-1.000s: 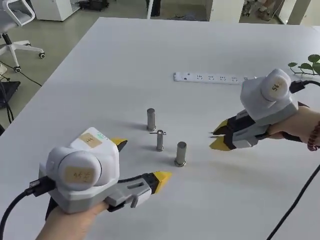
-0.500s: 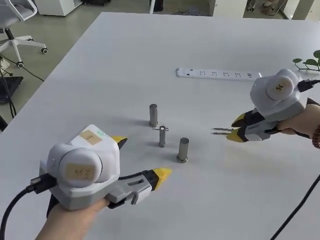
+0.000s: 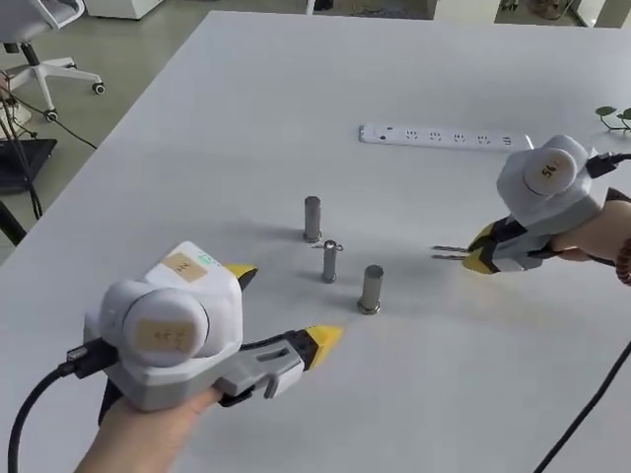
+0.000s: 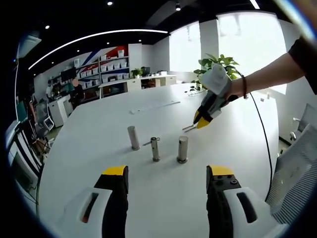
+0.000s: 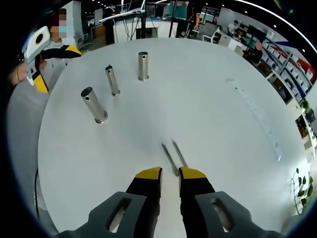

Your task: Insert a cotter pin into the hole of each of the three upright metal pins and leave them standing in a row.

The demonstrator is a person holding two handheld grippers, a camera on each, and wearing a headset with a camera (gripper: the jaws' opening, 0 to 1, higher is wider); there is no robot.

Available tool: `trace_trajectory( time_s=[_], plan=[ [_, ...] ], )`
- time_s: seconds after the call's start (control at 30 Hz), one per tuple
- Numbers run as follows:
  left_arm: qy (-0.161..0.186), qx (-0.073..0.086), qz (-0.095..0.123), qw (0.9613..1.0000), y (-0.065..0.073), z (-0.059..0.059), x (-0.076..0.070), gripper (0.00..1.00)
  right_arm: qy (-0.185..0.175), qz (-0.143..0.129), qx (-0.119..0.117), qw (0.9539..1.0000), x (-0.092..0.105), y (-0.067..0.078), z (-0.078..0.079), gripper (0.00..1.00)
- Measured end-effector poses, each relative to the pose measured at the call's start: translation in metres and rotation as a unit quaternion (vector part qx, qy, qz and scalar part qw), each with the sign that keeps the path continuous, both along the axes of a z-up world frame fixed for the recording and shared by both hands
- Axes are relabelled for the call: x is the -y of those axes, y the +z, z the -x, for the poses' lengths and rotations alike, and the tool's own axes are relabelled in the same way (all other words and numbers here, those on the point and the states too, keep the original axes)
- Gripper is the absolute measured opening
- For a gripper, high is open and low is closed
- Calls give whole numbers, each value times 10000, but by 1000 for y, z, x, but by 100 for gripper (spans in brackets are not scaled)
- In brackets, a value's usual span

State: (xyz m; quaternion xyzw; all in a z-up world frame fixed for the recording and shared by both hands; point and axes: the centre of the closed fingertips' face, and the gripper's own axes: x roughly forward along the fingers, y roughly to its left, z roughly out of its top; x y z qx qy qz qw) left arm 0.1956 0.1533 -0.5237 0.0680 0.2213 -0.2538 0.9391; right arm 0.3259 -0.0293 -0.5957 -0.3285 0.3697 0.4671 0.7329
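Note:
Three upright metal pins stand in a slanted row mid-table: the far pin (image 3: 313,218), the middle pin (image 3: 329,261) and the near pin (image 3: 371,290). A cotter pin (image 3: 328,245) sits across the top of the middle pin. To their right, my right gripper (image 3: 478,258) is shut on a second cotter pin (image 3: 449,253), whose two legs point toward the row (image 5: 173,156). My left gripper (image 3: 283,307) hovers open in front of the row with nothing between its jaws (image 4: 167,173). The left gripper view faces the three pins (image 4: 155,148) and the right gripper (image 4: 203,119).
A white power strip (image 3: 444,138) lies across the table behind the pins. A plant (image 3: 616,116) sits at the far right edge. An office chair (image 3: 39,39) stands on the floor past the table's left edge. Cables trail from both grippers.
My right gripper has drawn back to the right, away from the near pin, still holding its cotter pin. The left gripper has stayed put; the head camera has shifted slightly.

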Motion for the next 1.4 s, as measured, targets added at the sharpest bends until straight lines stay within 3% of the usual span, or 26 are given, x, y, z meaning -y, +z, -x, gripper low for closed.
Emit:
trace_trajectory(
  time_s=[0.43, 0.47, 0.73, 1.07, 1.27, 1.4],
  plan=[
    [38, -52, 63, 10000, -3, 0, -2, 63, 267, 321, -67, 9991, -3, -10, -4, 6],
    [40, -59, 66, 10000, -3, -1, -2, 63, 284, 253, -54, 9993, -5, -9, -4, 6],
    [33, -59, 67, 10000, -5, -2, -1, 62, 336, 325, -352, 9983, -5, -10, -2, 0],
    [8, -5, 71, 10000, -2, -1, 0, 62, 309, 465, -499, 9972, -4, -11, -4, 0],
    [-11, -7, 81, 10000, -1, 0, 0, 61, 615, 747, -377, 9946, -5, -12, -3, 0],
    [-6, -92, 92, 9999, -2, 1, -2, 60, 679, 820, -274, 9939, -5, -12, -3, 0]
  ],
)
